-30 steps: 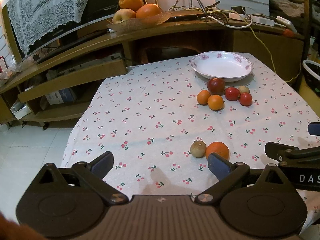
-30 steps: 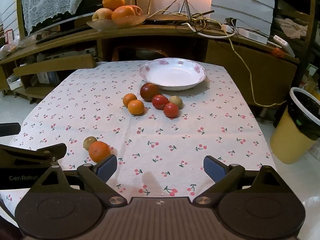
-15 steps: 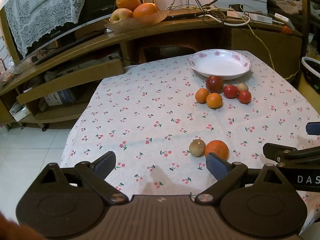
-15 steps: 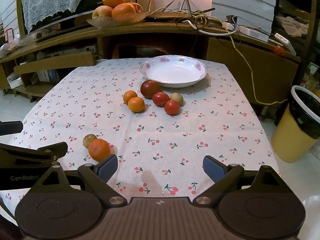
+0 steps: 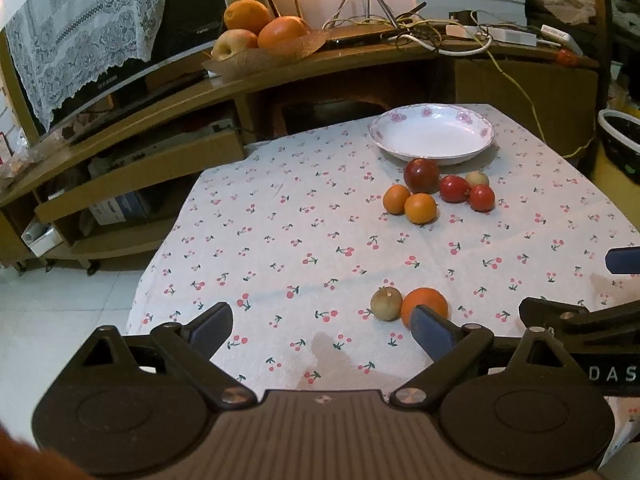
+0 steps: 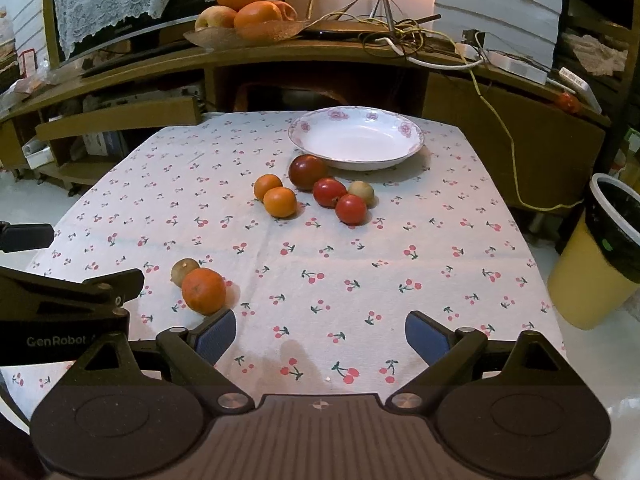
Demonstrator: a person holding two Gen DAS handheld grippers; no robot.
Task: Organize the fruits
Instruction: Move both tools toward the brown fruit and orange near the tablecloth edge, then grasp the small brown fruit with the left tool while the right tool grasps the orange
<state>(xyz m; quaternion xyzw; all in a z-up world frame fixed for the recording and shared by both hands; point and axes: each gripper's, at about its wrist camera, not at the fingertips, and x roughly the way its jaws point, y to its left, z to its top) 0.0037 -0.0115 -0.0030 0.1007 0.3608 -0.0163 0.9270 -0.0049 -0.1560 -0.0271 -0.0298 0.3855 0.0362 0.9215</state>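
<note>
A table covered by a white cloth printed with small red cherries [image 6: 400,240] fills both views, with a long wooden shelf unit [image 6: 280,56] behind it and a yellow waste bin with a black liner [image 6: 596,264] on the floor off the table's right side. At the far end of the cloth sits a white dish with pink flowers on its rim [image 6: 356,120], holding nothing. The left gripper [image 5: 322,328] hovers low over the near edge of the cloth with its jaws spread wide and nothing between them; the right gripper [image 6: 320,336] hangs beside it, likewise spread wide and gripping nothing. Just in front of the dish lies a cluster of fruit: a dark red apple [image 6: 307,172] nearest the rim, two small oranges [image 6: 274,196] touching each other to its left, two red tomatoes [image 6: 340,200] to its right, and a small pale fruit [image 6: 362,191] tucked behind the tomatoes. Well apart from that group, near the grippers, a larger orange [image 6: 204,290] rests against a small brownish-green fruit [image 6: 184,270]. In the left wrist view this orange [image 5: 425,301] sits just beyond the gripper's right fingertip.
</note>
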